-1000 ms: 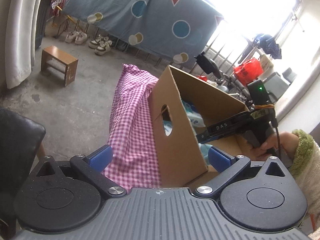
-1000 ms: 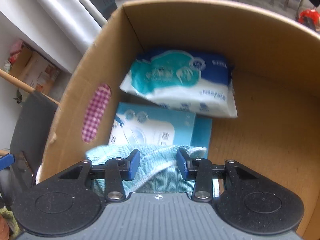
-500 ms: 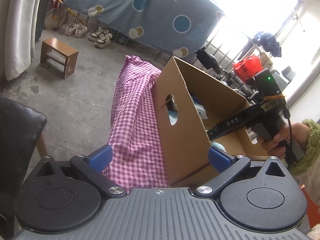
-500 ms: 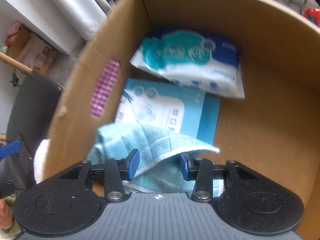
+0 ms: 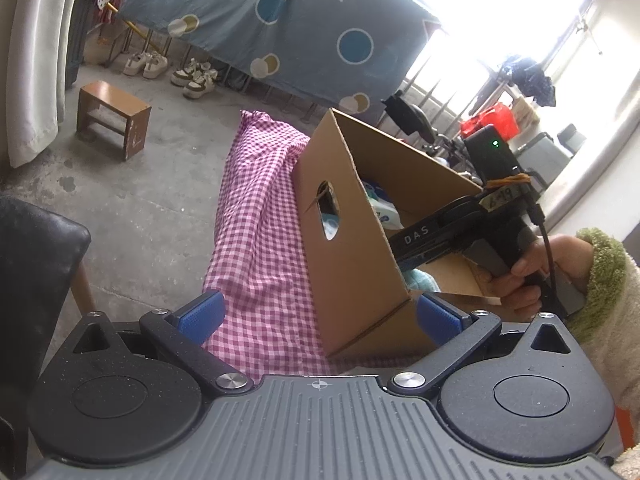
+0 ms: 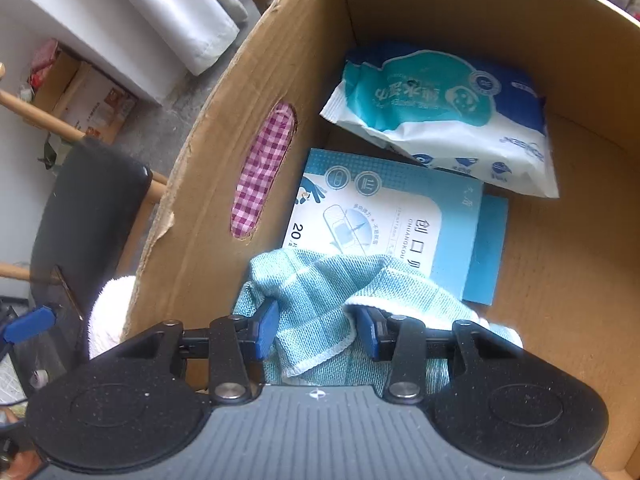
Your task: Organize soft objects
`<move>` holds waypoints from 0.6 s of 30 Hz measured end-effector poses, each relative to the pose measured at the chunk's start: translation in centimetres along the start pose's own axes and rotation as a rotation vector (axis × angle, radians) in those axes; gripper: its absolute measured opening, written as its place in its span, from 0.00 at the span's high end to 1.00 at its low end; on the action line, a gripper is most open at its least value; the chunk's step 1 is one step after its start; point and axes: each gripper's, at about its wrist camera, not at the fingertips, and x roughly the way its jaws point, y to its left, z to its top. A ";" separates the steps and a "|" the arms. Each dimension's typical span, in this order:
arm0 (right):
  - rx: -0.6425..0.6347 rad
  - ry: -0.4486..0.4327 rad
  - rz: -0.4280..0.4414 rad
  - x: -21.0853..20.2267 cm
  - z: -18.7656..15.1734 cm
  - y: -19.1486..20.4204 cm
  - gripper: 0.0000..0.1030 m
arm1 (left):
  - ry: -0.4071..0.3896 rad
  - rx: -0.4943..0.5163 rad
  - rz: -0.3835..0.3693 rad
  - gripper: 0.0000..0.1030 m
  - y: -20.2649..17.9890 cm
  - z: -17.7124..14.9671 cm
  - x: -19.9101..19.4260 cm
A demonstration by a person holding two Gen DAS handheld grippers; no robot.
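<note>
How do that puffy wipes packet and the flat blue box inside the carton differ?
The wipes packet is a soft, bulging pouch, white with teal and dark blue print; the flat blue box is thin, rigid and square-cornered, light blue with a white panel. The packet lies farther into the cardboard carton, its edge overlapping the box. The box's near end is covered by a teal cloth; the packet is uncovered. Both rest on the carton floor.
</note>
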 end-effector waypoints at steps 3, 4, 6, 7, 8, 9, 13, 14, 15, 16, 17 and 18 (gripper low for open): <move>0.055 -0.093 0.070 -3.6 -1.1 -1.3 0.53 | 0.001 0.013 0.000 0.01 -0.7 -0.2 0.0; 0.063 -0.136 0.086 -5.1 -1.7 -1.7 0.49 | 0.003 0.020 -0.001 0.01 -1.0 -0.2 0.0; 0.081 -0.248 0.097 -8.8 -3.7 -2.8 0.46 | 0.006 0.037 -0.002 0.01 -1.6 -0.3 0.2; 0.090 -0.298 0.095 -10.6 -4.8 -3.3 0.41 | 0.009 0.049 -0.002 0.01 -2.0 -0.3 0.4; 0.102 -0.357 0.086 -12.7 -6.1 -4.1 0.35 | 0.012 0.059 -0.002 0.01 -2.3 -0.3 0.5; 0.119 -0.418 0.065 -14.6 -7.4 -5.1 0.33 | 0.015 0.069 -0.001 0.01 -2.7 -0.2 0.8; 0.232 -0.597 -0.076 -19.5 -12.2 -9.5 0.28 | 0.030 0.113 0.001 0.01 -4.2 -0.1 2.2; 0.276 -0.628 -0.112 -20.1 -13.4 -11.1 0.24 | 0.035 0.122 0.002 0.01 -4.5 -0.2 2.7; 0.323 -0.648 -0.151 -20.2 -14.4 -12.8 0.22 | 0.045 0.128 0.006 0.01 -4.9 -0.1 3.2; 0.372 -0.654 -0.186 -20.0 -15.2 -14.7 0.21 | 0.055 0.134 0.009 0.01 -5.2 -0.1 3.8; 0.413 -0.641 -0.209 -19.7 -15.6 -16.3 0.21 | 0.066 0.138 0.009 0.01 -5.6 -0.1 4.3; 0.451 -0.619 -0.212 -18.9 -16.0 -17.8 0.21 | 0.074 0.141 0.008 0.01 -5.8 0.0 4.8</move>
